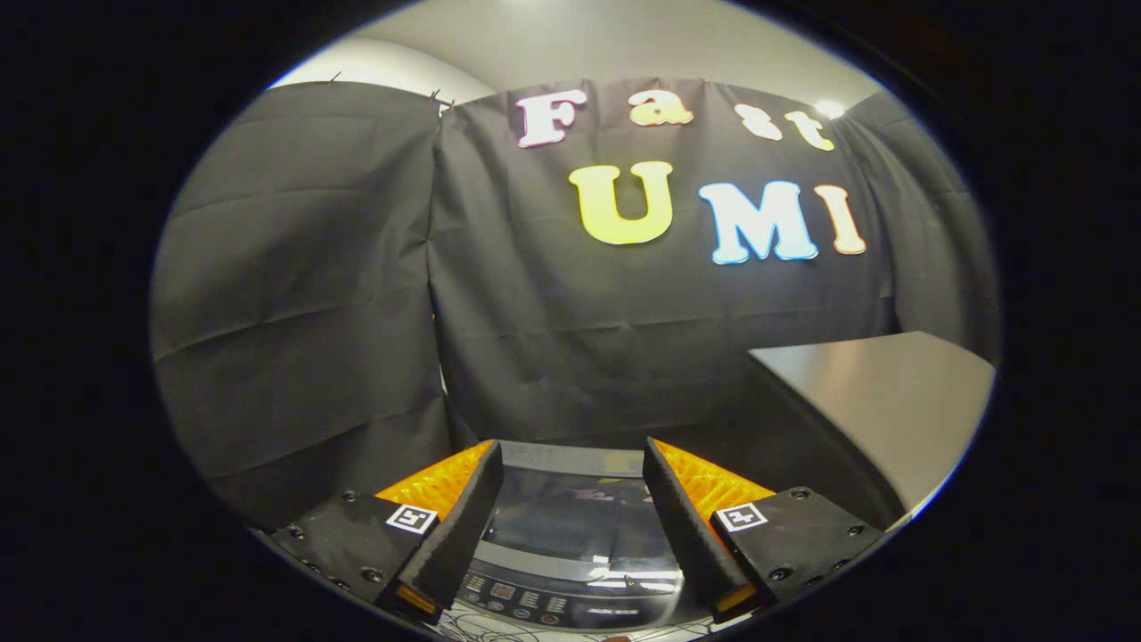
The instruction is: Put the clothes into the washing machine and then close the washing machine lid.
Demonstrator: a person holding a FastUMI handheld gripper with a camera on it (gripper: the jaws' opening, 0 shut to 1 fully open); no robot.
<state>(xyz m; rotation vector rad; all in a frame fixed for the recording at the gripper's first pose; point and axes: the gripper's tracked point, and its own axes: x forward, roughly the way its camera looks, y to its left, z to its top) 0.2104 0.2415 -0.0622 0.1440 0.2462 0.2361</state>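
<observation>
Gripper view. The gripper is held above the washing machine, its two fingers spread wide apart with nothing between their black pads; the orange ribbed backs of the fingers face outward. Seen through the gap between the fingers, the washing machine's lid lies flat and closed, its dark glossy surface catching reflections. The control panel, with small buttons and a display, runs along the machine's near edge, below the fingertips. A grey worktop stands to the right of the washing machine and higher than its lid, beyond the right finger. Black cloth hangs behind and to the left of the washing machine, forming the booth's wall.
</observation>
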